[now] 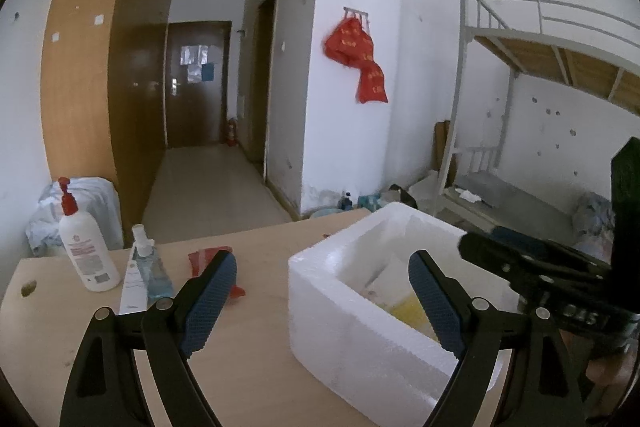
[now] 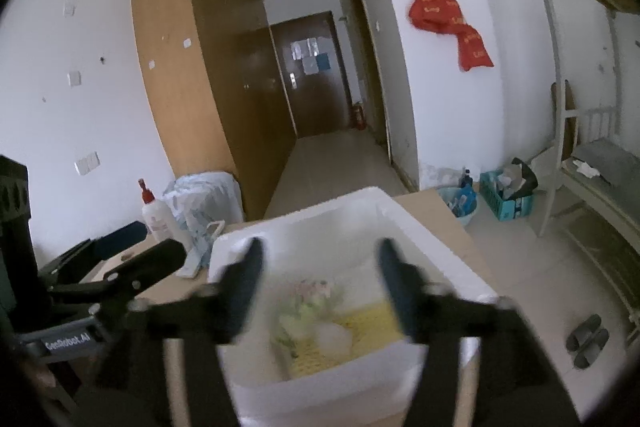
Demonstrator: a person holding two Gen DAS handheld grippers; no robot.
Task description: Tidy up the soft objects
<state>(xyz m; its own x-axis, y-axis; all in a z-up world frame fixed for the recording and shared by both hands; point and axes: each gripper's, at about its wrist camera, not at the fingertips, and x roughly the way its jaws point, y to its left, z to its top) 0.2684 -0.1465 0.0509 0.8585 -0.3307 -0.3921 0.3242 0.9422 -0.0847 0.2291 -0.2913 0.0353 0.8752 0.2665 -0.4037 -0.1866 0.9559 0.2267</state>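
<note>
Soft yellow and pale items inside white foam box on counter; right tongs spread wide above box, empty; left tongs wide, empty, astride box's near-left wall; lotion bottle left of box.

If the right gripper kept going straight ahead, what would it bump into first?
Probably the soft things lying in the white foam box. The right gripper is open, empty, and points down into it, though blur hides the depth.
</note>
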